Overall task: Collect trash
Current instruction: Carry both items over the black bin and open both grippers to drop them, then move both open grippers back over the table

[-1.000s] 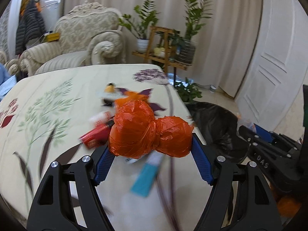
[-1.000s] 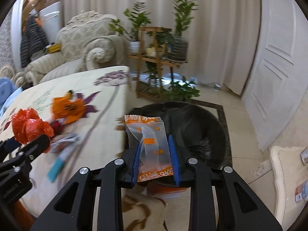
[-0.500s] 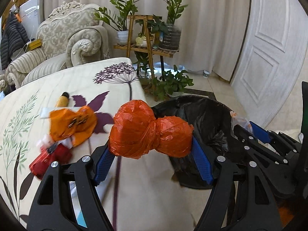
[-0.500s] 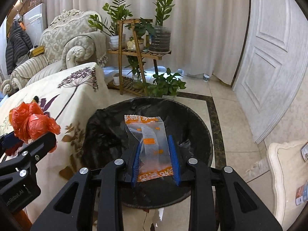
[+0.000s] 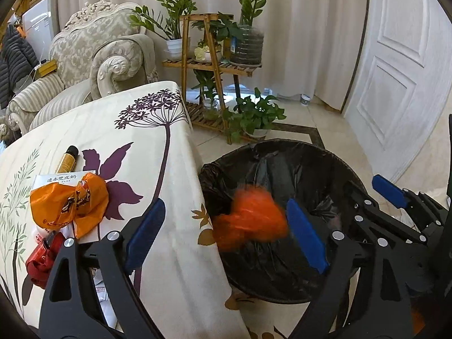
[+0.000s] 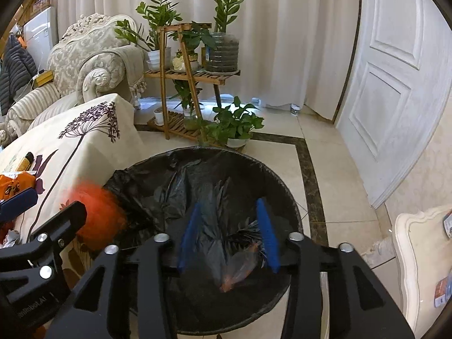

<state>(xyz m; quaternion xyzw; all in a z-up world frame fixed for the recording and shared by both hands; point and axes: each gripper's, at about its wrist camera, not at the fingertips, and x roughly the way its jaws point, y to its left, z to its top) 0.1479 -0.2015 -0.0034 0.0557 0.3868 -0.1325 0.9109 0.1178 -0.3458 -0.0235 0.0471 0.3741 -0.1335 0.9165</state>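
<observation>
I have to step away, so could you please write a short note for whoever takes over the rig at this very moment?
Left hand-held gripper: jaws opening, nothing gripped; the orange bag is blurred, dropping at the near rim of the lined bin.
Right hand-held gripper: jaws opening over the bin, empty; its clear wrapper lies in the bin.
Done: both pieces released.
Left on the table: yellow-orange bag, red packet, small bottle, white papers. Check the orange bag lands inside.
</observation>
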